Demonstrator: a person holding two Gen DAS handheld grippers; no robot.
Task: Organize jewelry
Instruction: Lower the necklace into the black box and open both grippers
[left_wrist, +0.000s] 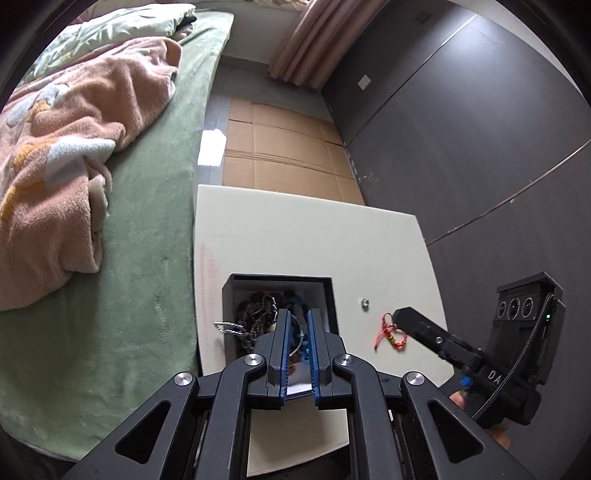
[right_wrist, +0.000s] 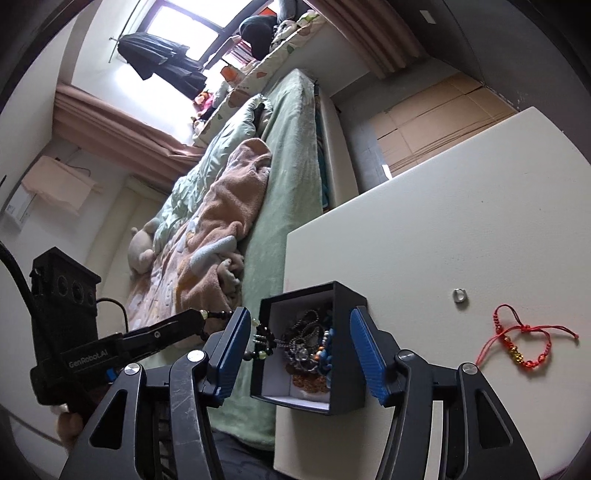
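Note:
A black jewelry box (left_wrist: 279, 282) with a white lining stands at the near left of a white table (left_wrist: 314, 240); it also shows in the right wrist view (right_wrist: 345, 295), full of tangled chains and beads (right_wrist: 310, 343). My left gripper (left_wrist: 297, 314) hangs over the box, its blue pads (left_wrist: 283, 347) close together around a thin chain. In the right wrist view its fingers (right_wrist: 177, 325) hold a dark bead string (right_wrist: 264, 338) at the box's left edge. My right gripper (right_wrist: 299, 317) is open around the box. A red string bracelet (right_wrist: 524, 341) and a small silver ring (right_wrist: 459, 295) lie right of the box.
A bed with a green sheet (left_wrist: 147, 221) and a pink blanket (left_wrist: 66, 155) runs along the table's left side. Flattened cardboard (left_wrist: 284, 147) lies on the floor beyond the table. A dark wardrobe wall (left_wrist: 461, 129) stands to the right.

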